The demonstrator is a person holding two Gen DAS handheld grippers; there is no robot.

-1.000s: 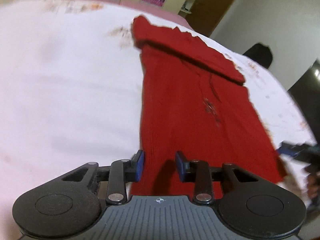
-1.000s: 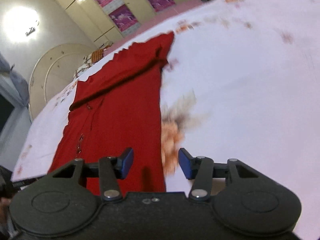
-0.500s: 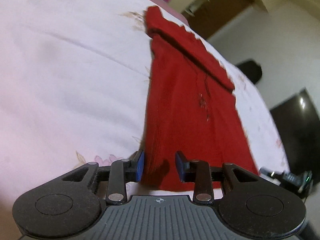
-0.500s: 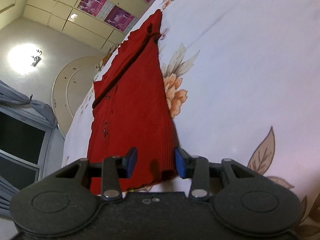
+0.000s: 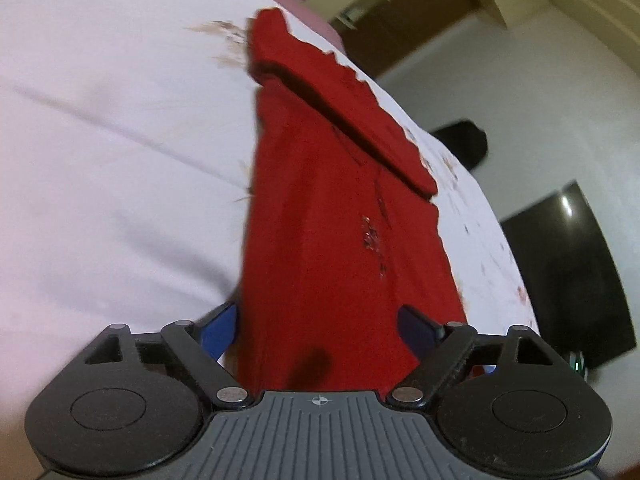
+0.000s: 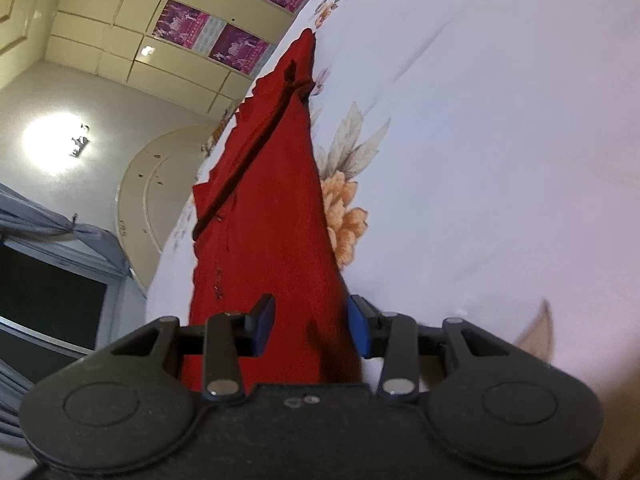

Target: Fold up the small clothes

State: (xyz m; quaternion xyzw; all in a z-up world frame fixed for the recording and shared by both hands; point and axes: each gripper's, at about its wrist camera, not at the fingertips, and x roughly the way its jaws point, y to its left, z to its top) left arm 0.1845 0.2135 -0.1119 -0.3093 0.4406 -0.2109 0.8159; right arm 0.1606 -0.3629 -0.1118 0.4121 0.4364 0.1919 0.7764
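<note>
Left gripper [image 5: 316,328]: my jaws were opening wide over the red sweater's [image 5: 340,240] near edge, pads not pressing.
Right gripper [image 6: 312,326]: half open, not squeezing.
Meaning: I probably needed a fresh grab for 1 fold.

No legible text, brand or number anywhere. Purple posters [image 6: 239,48] on the cabinet doors [image 6: 120,32] too small and blurred to read; only a small crosshair mark [image 5: 319,400] moulded on the left gripper's body.
</note>
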